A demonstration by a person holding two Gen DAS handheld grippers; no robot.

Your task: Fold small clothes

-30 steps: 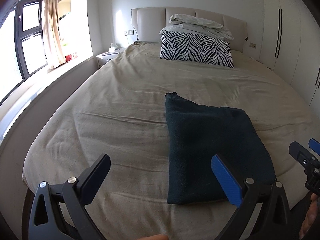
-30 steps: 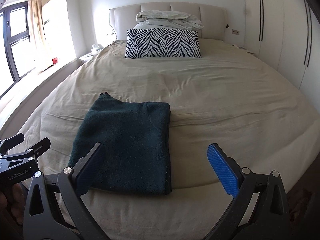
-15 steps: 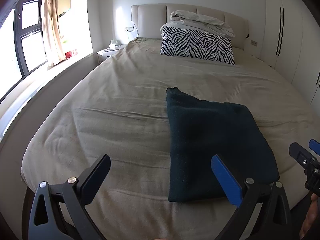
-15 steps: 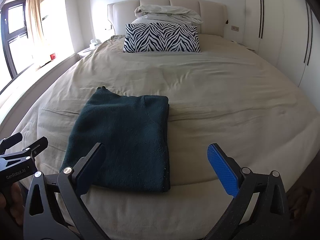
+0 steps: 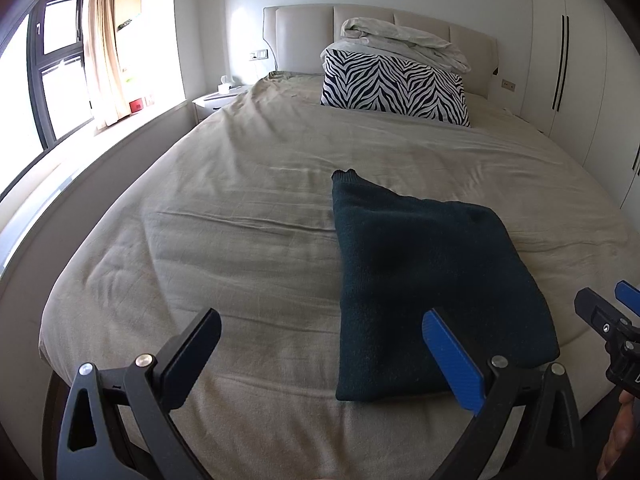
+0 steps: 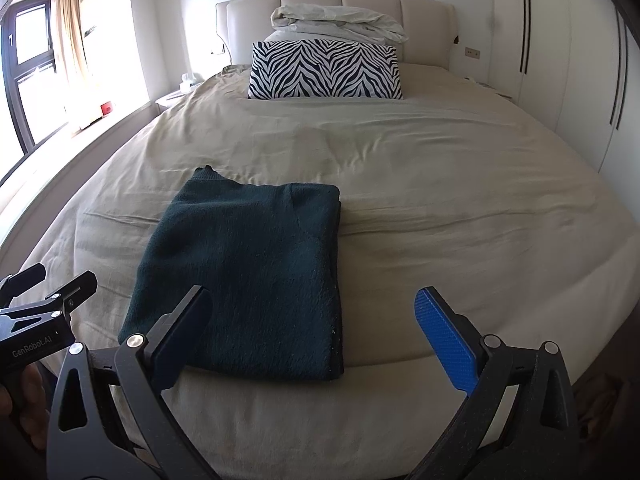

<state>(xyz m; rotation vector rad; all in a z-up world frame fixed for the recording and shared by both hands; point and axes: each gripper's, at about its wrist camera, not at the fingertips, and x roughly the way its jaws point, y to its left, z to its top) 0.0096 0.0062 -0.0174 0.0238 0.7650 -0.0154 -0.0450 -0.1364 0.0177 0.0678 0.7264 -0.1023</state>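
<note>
Fleece-like dark teal garment [image 6: 248,280], folded into a thick rectangle with one knit cuff poking out at its far left corner, lies flat on the wrinkled beige bedcover [image 6: 440,200] near the foot edge, lower centre in the right wrist view. Right gripper [image 6: 316,332] hangs above the bed's near edge, its black arms spread wide, holding nothing, one pad facing blue and ribbed. Left gripper [image 5: 320,360] is likewise splayed and empty; the garment's near left corner shows between its fingers. White lettering "GenRobot.AI" reads on the left gripper's body at the lower left of the right view. Bare cover stretches wide around the garment. A zebra-striped pillow [image 6: 326,70] leans toward the padded headboard [image 6: 340,4].
</note>
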